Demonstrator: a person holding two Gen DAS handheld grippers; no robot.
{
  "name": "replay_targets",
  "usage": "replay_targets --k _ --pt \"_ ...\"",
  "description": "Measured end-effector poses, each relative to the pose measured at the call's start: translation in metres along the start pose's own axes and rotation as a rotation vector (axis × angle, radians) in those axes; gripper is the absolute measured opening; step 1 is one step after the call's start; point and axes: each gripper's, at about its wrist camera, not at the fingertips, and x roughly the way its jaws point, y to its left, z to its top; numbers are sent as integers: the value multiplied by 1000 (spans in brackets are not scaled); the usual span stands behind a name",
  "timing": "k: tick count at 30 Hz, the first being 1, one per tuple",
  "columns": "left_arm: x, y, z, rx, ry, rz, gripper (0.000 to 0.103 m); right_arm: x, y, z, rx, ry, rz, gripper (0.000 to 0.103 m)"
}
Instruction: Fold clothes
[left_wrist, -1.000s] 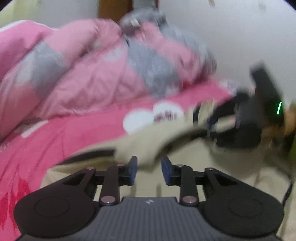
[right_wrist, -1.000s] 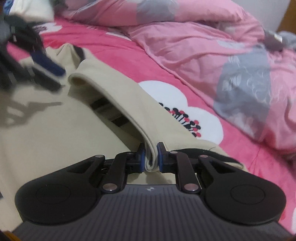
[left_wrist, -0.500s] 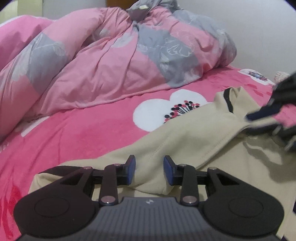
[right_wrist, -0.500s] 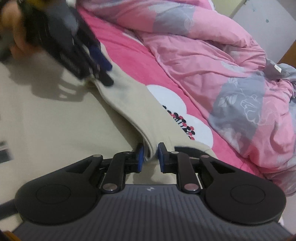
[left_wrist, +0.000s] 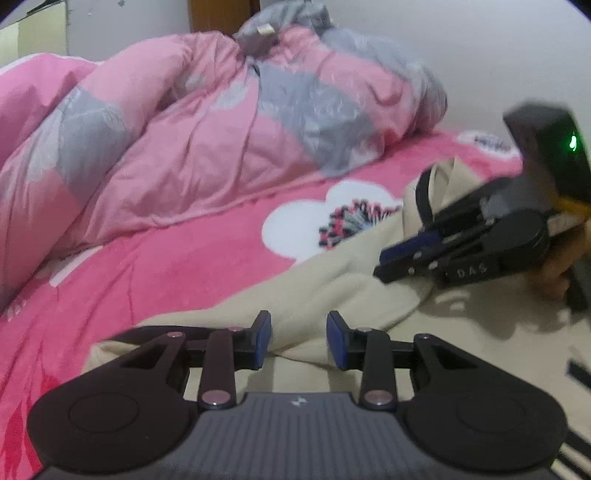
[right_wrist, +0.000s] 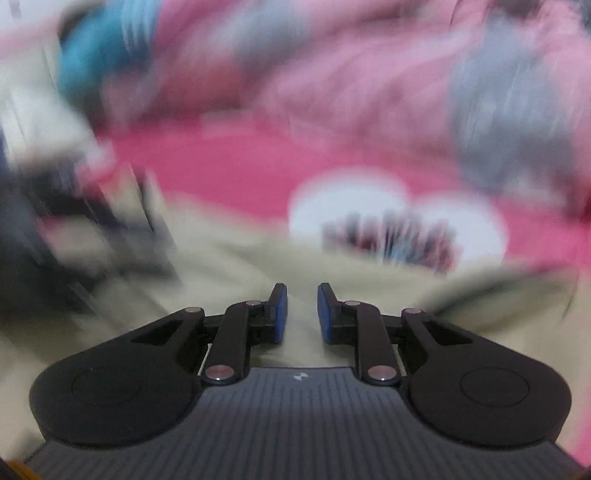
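A beige garment (left_wrist: 351, 288) with a black-trimmed collar (left_wrist: 423, 199) lies spread on the pink bed. My left gripper (left_wrist: 299, 339) hovers low over its near folded edge. It is open, and its blue pads stand on either side of the fold without pressing it. My right gripper (left_wrist: 384, 266) reaches in from the right just above the cloth near the collar, held by a hand (left_wrist: 554, 273). The right wrist view is badly blurred. There the right gripper (right_wrist: 301, 314) has its pads a little apart over the garment (right_wrist: 240, 266), with no fold pinched between them.
A crumpled pink and grey duvet (left_wrist: 221, 129) is piled along the far side of the bed against a white wall (left_wrist: 480, 55). The pink sheet (left_wrist: 166, 277) with a white flower print (left_wrist: 332, 221) stretches to the left of the garment. A blurred blue thing (right_wrist: 96, 51) shows at upper left.
The right gripper held the garment's folded edge before; now its pads are slightly wider and the fold is gone from between them. Its view swung and blurred. The left gripper sank toward the cloth.
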Motion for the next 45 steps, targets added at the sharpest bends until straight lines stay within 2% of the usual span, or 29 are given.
replay_targets --k 1,4,6,9,13,15,17,19,21,23,26,28,32,36,40,45 --pt "-6 3 3 -17 -24 -5 35 -3 0 -5 6 -37 2 17" --pt "-11 13 16 -105 -84 -23 35 -10 -8 -3 90 -42 29 17" --pt "-2 19 23 -153 -68 -13 35 -10 -9 -4 98 -42 36 17" --pt "23 25 23 -182 34 56 35 -11 -9 -5 99 -45 35 17" --pt "48 17 0 -88 125 80 35 -10 -11 -5 102 -56 40 17" --pt "44 12 2 -46 128 95 34 -9 -12 -5 105 -57 44 17" --pt "34 18 6 -93 112 82 33 -9 -12 -5 106 -59 45 17" --pt "15 22 4 -138 51 81 33 -9 -13 -6 107 -63 46 17" --pt "-4 14 0 -99 -20 83 33 -9 -13 -7 109 -67 47 17" --pt "-14 -3 -2 -3 -51 65 34 -9 -13 -7 112 -71 49 17" --pt "-9 -35 -9 127 -8 57 34 -9 -14 -8 117 -73 51 17" --pt "3 -49 -14 149 42 66 32 -9 -13 -7 113 -72 48 17" --pt "1 -59 -20 117 15 90 28 -10 -9 -6 95 -68 32 17" --pt "-9 -60 -19 59 -71 38 28 -10 -3 -5 63 -58 6 17" --pt "8 -65 -24 51 -1 9 28 -10 -1 -5 57 -57 -6 17" --pt "7 -52 -26 -46 0 -38 27 -11 3 5 36 -23 -27 18"
